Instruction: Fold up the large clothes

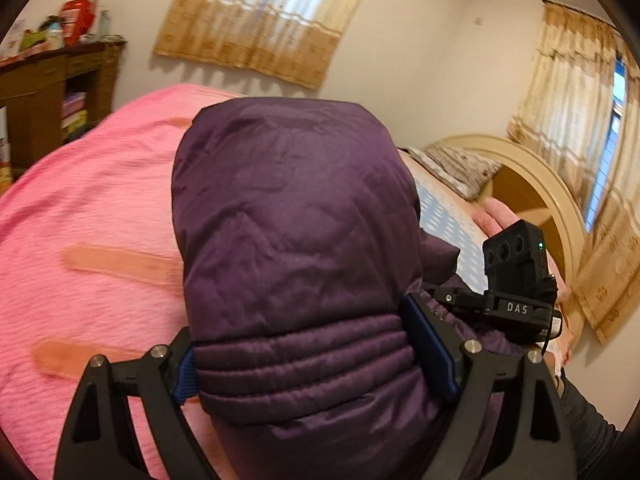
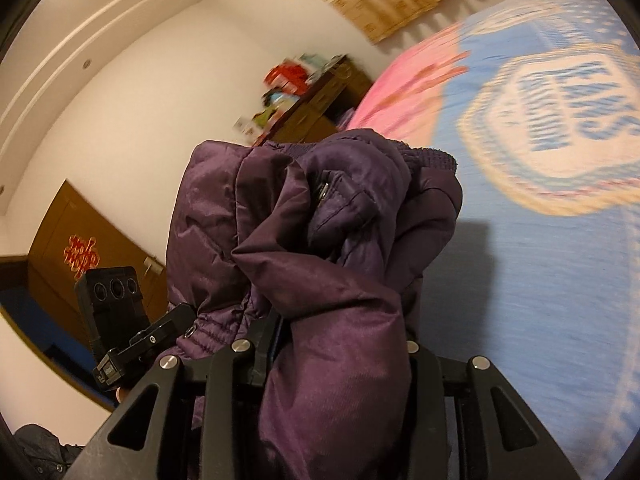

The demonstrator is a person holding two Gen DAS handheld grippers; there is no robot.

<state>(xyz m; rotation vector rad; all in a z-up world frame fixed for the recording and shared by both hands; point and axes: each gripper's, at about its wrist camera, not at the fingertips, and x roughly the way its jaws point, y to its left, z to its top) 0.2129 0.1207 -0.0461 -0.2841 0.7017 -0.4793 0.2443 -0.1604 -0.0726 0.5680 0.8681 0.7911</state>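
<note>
your left gripper point(image 1: 320, 364) has its blue pads point(image 1: 434, 348) wide apart but pressed on both sides of a thick roll of the puffy dark purple quilted jacket point(image 1: 296, 220). your right gripper point(image 2: 340, 344) is squeezed much tighter on a scrunched bunch of the same jacket. the jacket looks lifted up in both, above the pink ribbed bed cover point(image 1: 92, 216) & the light blue blanket w/ a cream badge point(image 2: 560, 280). it looks bundled, not flat. i think the neat folds aren't done yet; you'd need to lay it down & finish.
</note>
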